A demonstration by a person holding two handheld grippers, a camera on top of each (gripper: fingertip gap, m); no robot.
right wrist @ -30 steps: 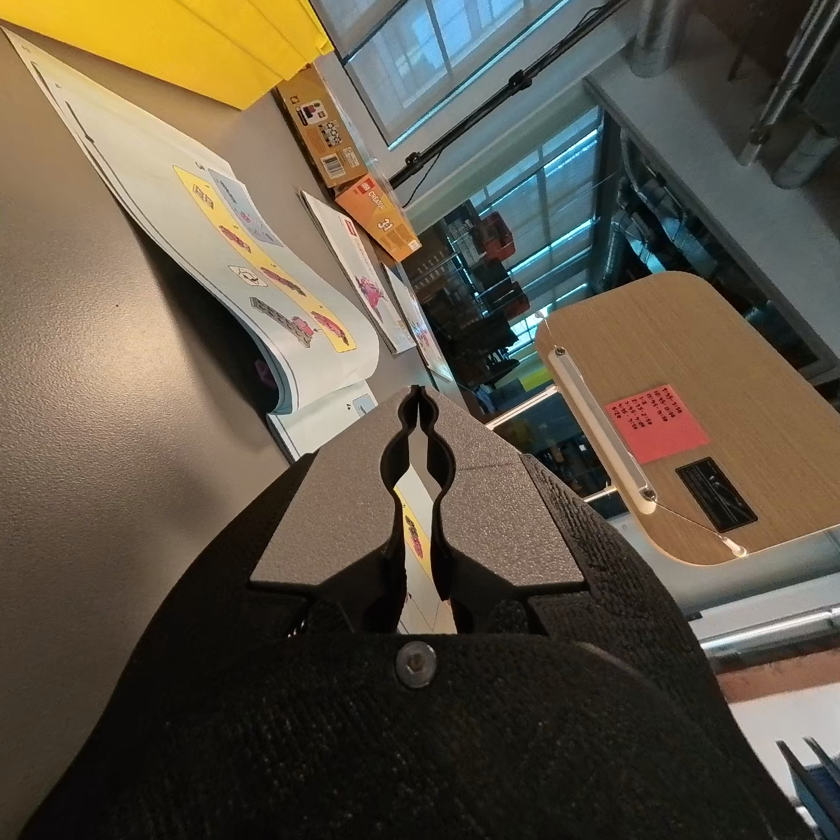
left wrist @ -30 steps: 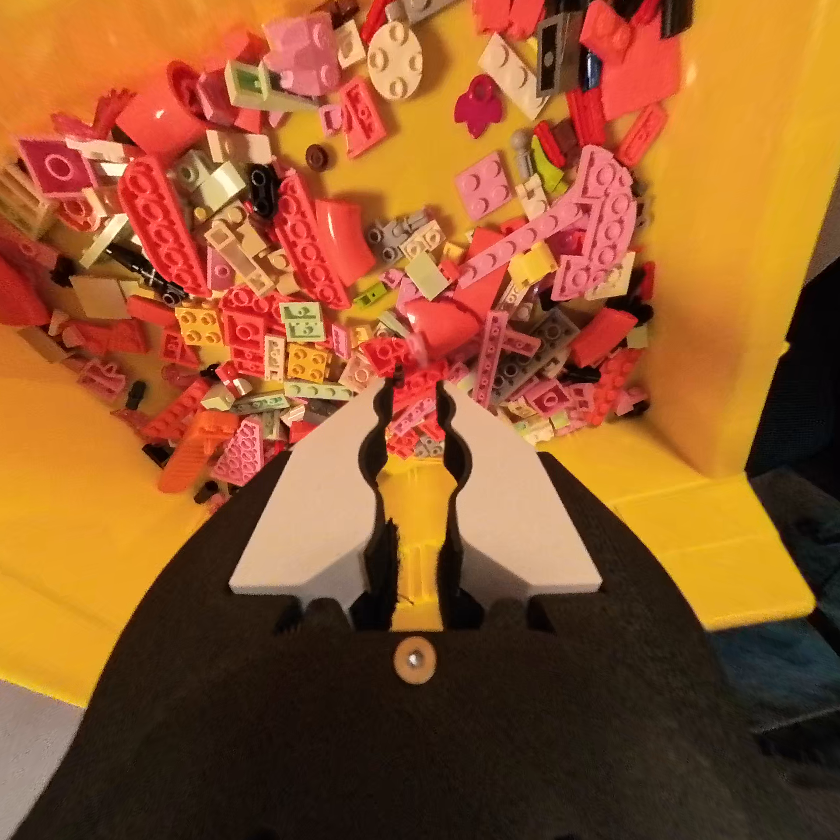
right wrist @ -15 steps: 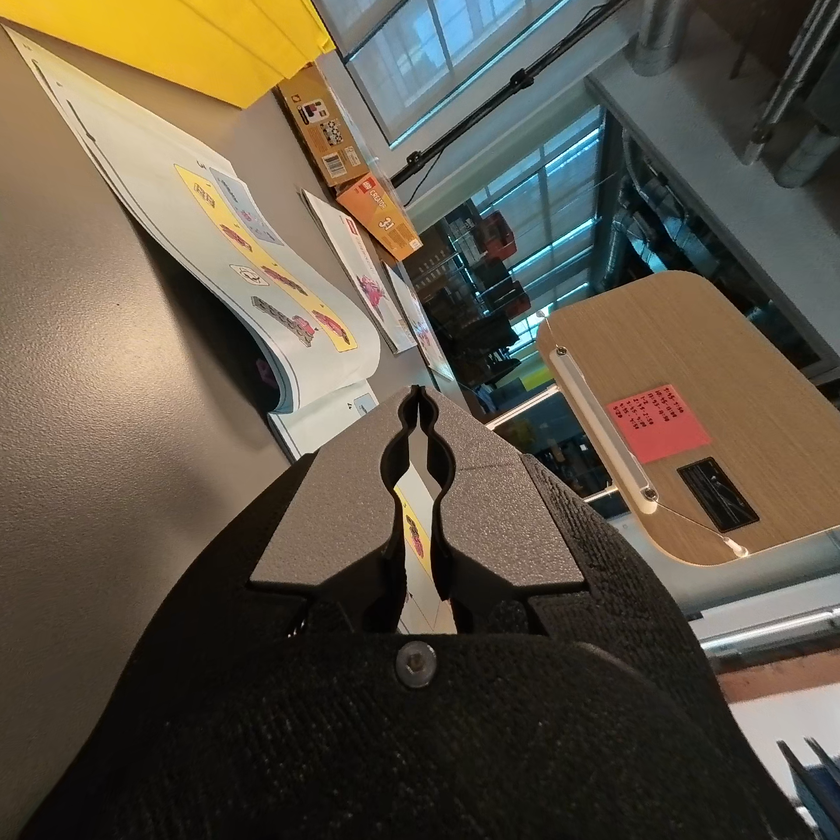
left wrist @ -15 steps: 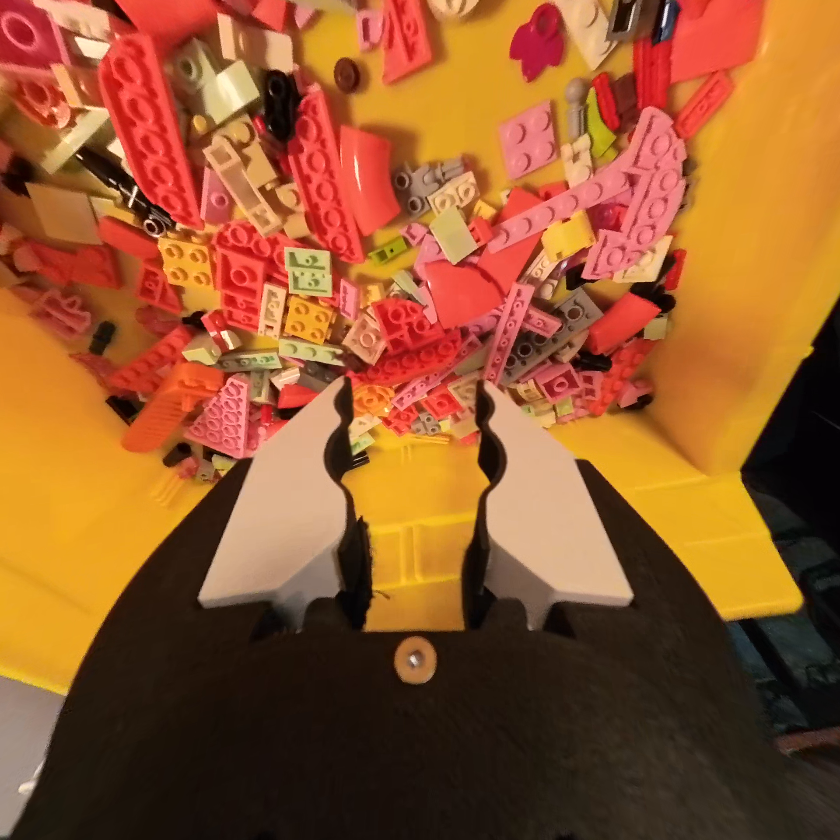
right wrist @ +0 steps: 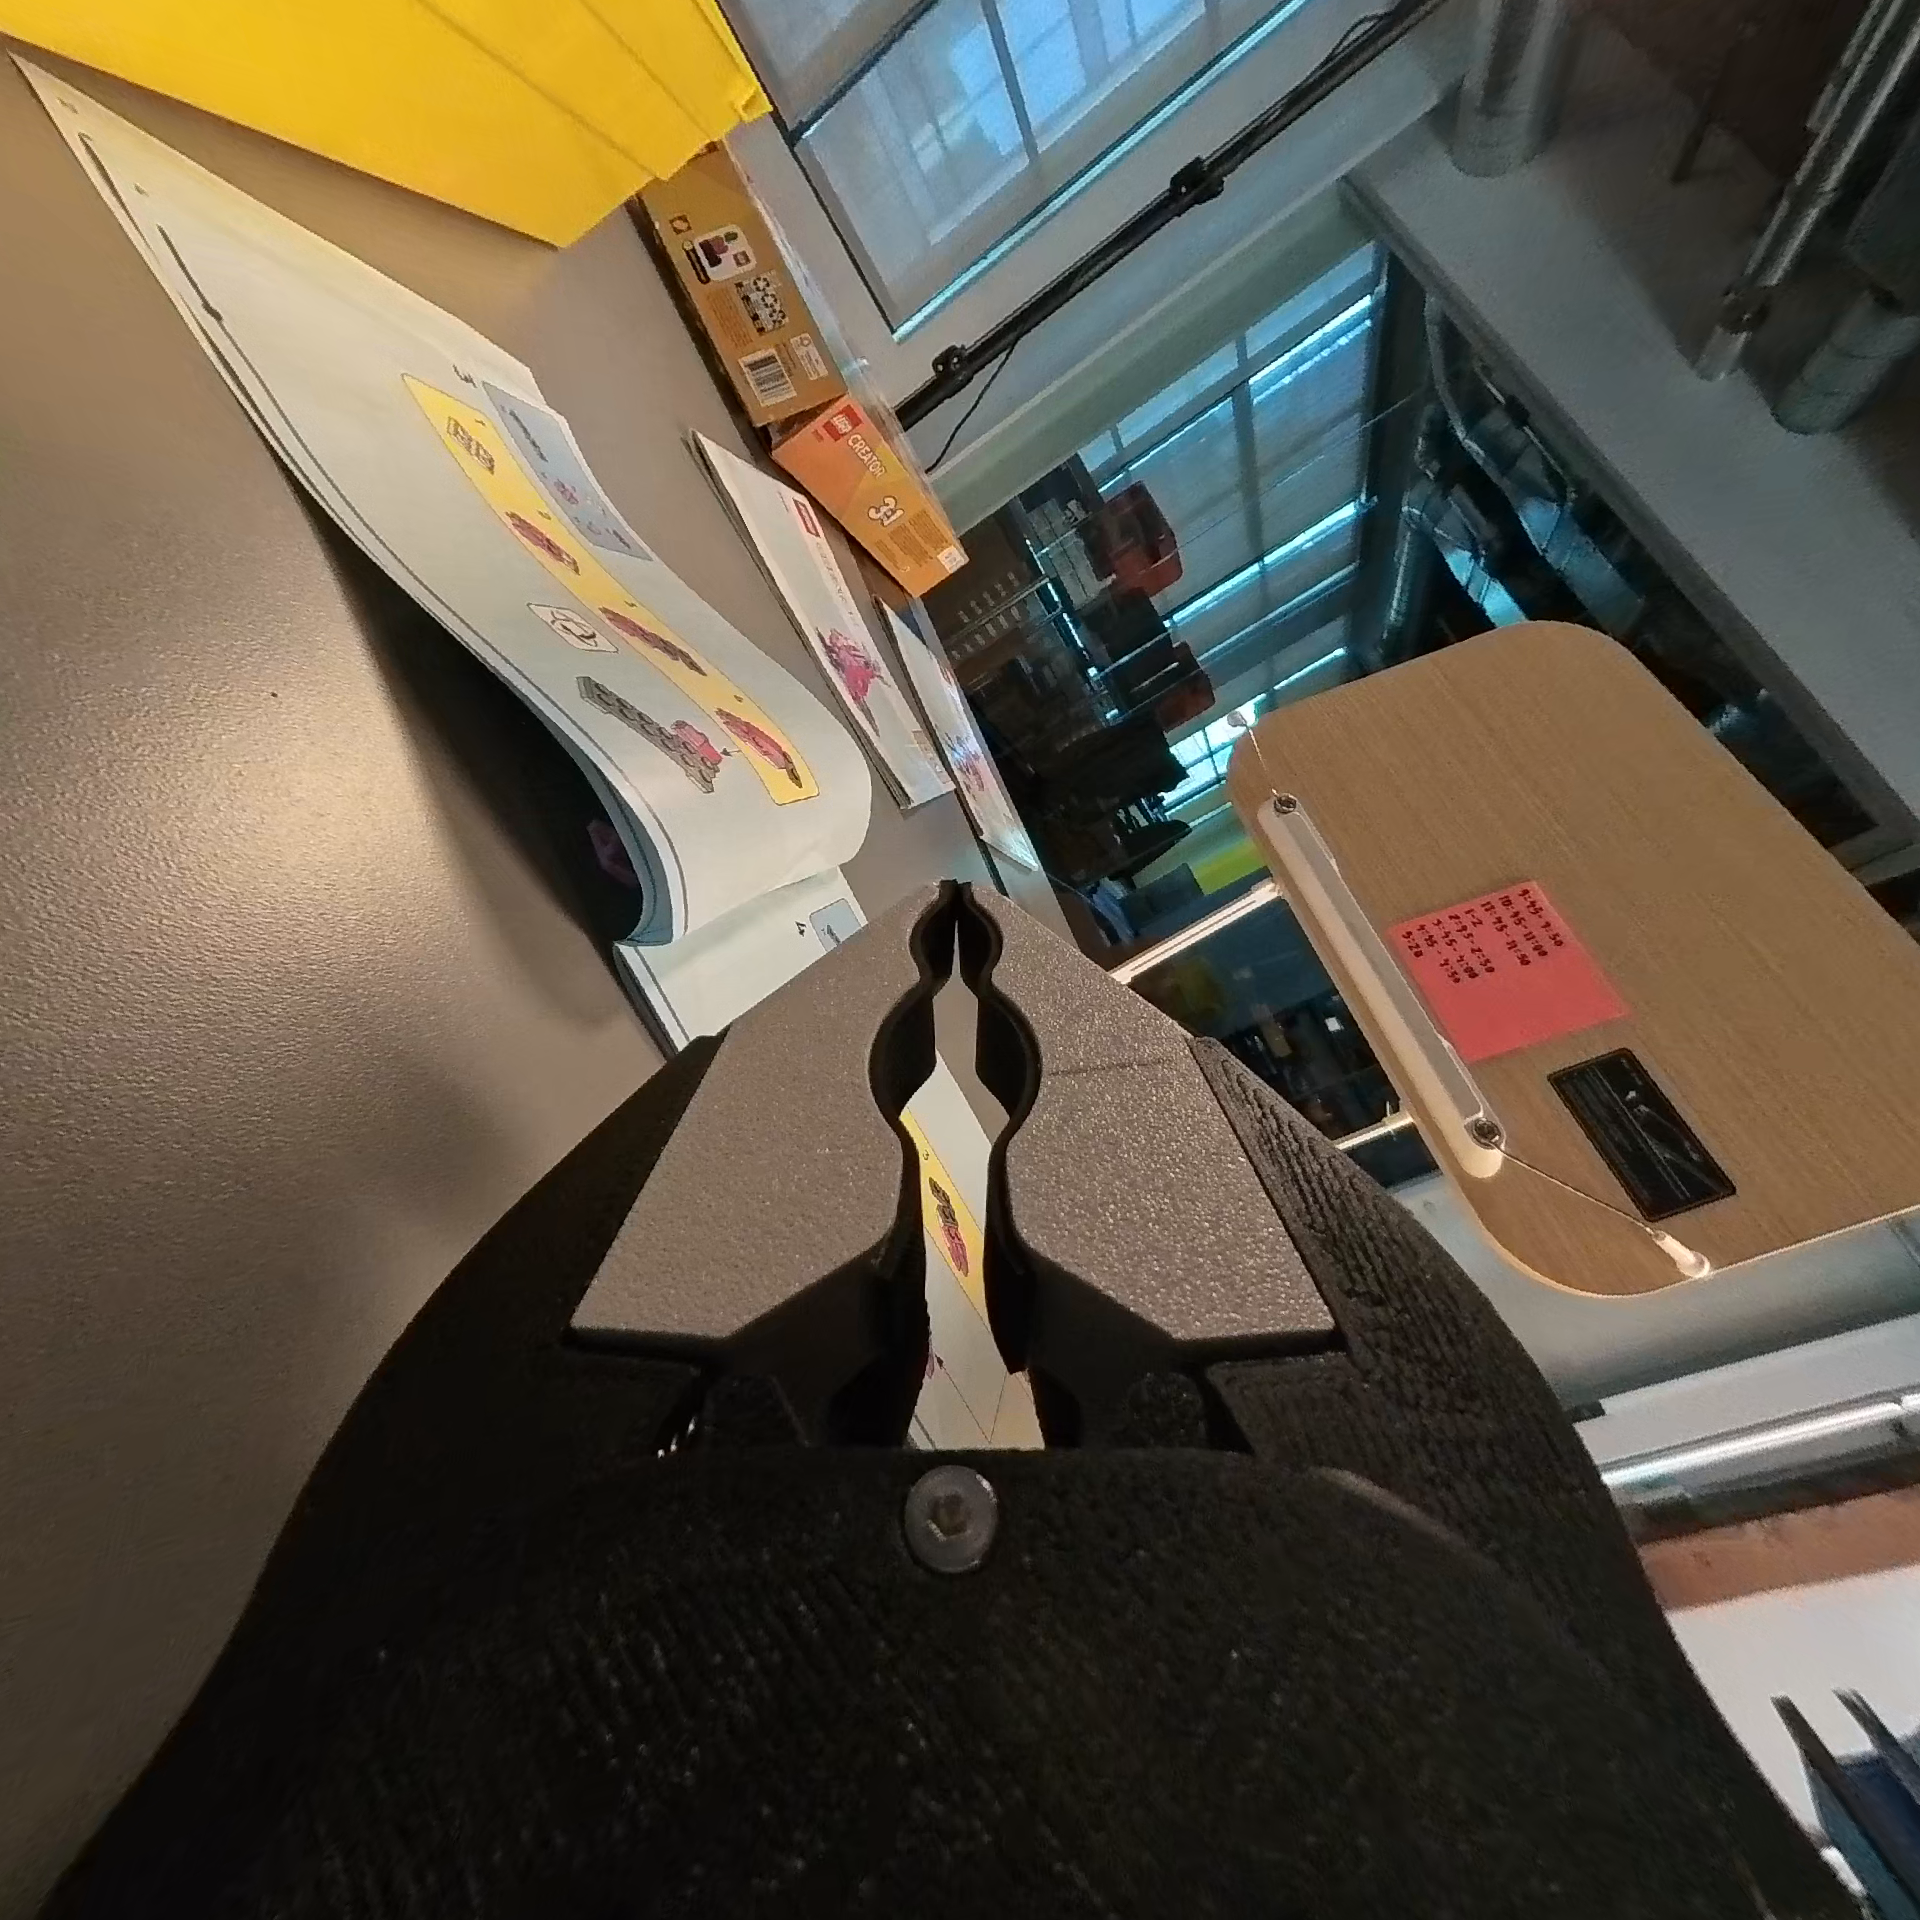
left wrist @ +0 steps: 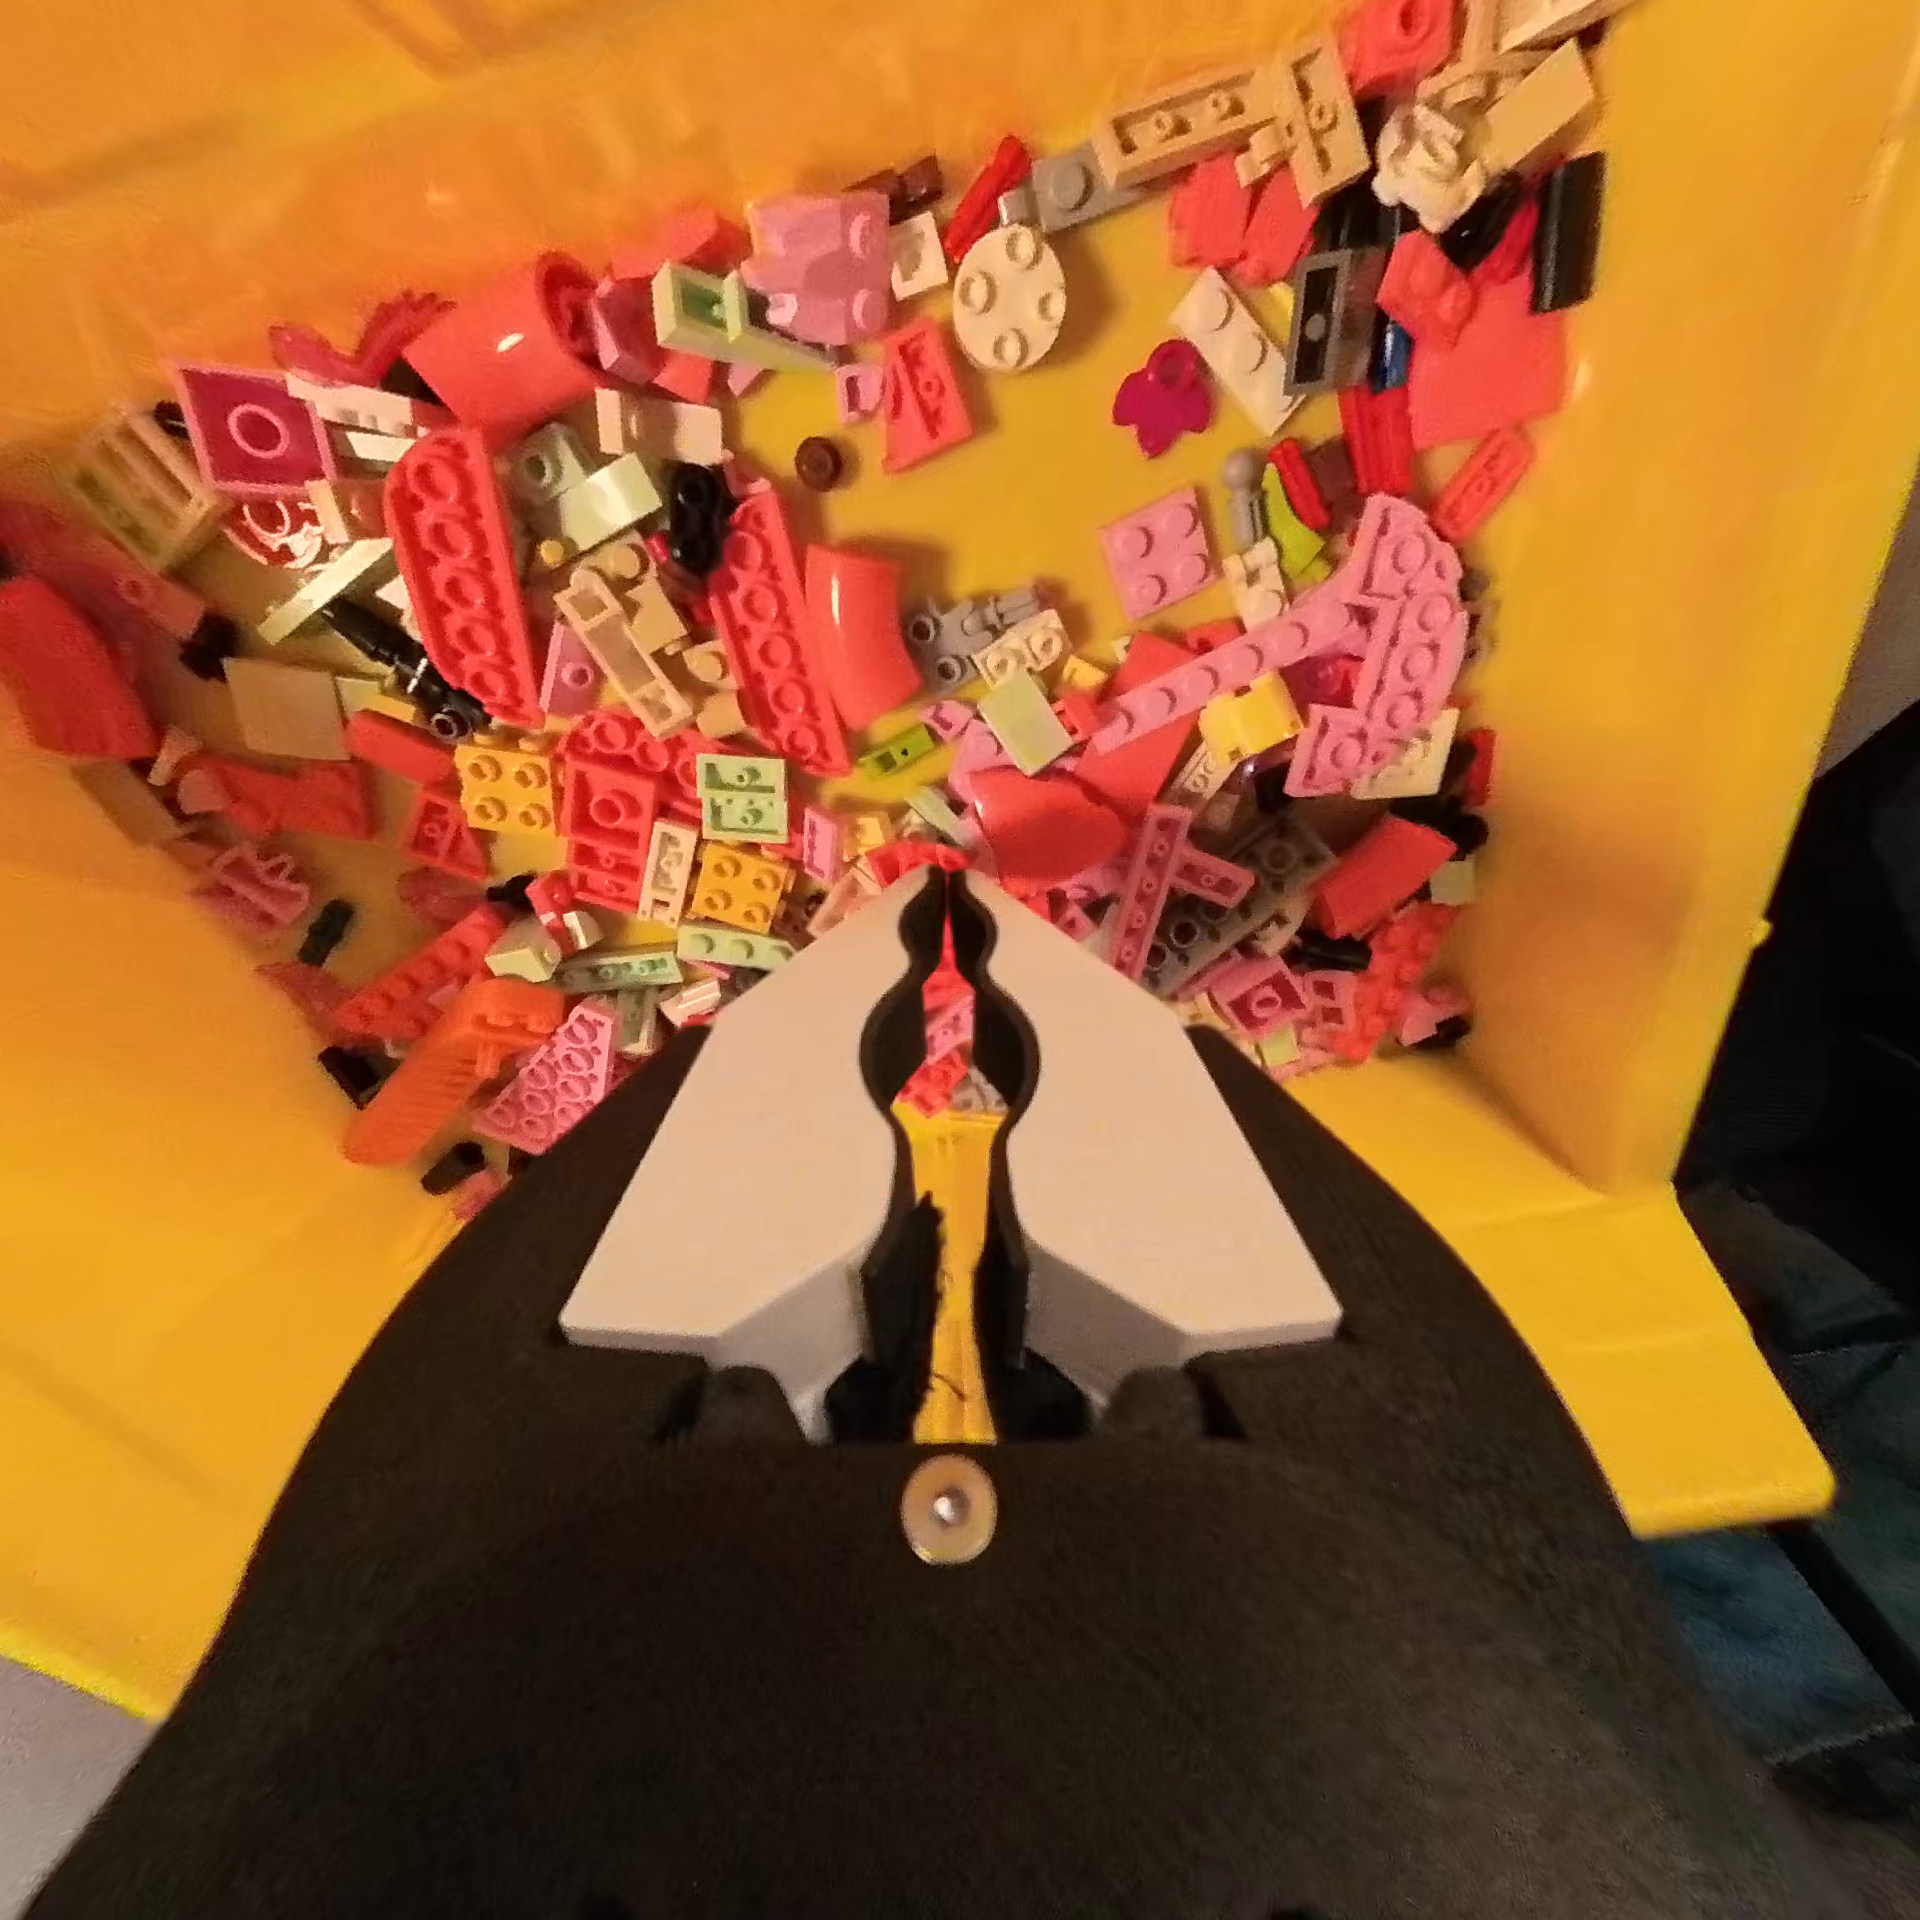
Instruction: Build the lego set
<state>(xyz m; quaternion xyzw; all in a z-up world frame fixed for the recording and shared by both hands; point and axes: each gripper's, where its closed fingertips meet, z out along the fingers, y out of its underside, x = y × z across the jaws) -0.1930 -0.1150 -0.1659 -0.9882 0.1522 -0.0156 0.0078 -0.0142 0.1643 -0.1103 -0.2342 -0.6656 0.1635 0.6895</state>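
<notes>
My left gripper (left wrist: 948, 883) hangs over a yellow bin (left wrist: 1621, 727) that holds a heap of loose toy bricks (left wrist: 727, 675), red, pink, tan and grey. Its white fingers are shut on a small thin red piece (left wrist: 928, 857), which sticks out at the tips and shows as a red sliver between the pads. My right gripper (right wrist: 954, 891) is shut with nothing between its dark fingertips. It is tilted over a grey table (right wrist: 208, 831), just in front of an open instruction booklet (right wrist: 623, 665).
In the right wrist view, the yellow bin's edge (right wrist: 416, 94) lies at the far end of the table. A brown box (right wrist: 748, 301), an orange box (right wrist: 873, 499) and more leaflets (right wrist: 831, 634) lie beyond the booklet. A wooden panel (right wrist: 1610, 883) stands at the right. Across from one pair of fingers to the other is roughly 35 cm.
My left gripper opened wide low over the heap, then closed on the red piece and drew back up from the bricks. The right gripper has not moved.
</notes>
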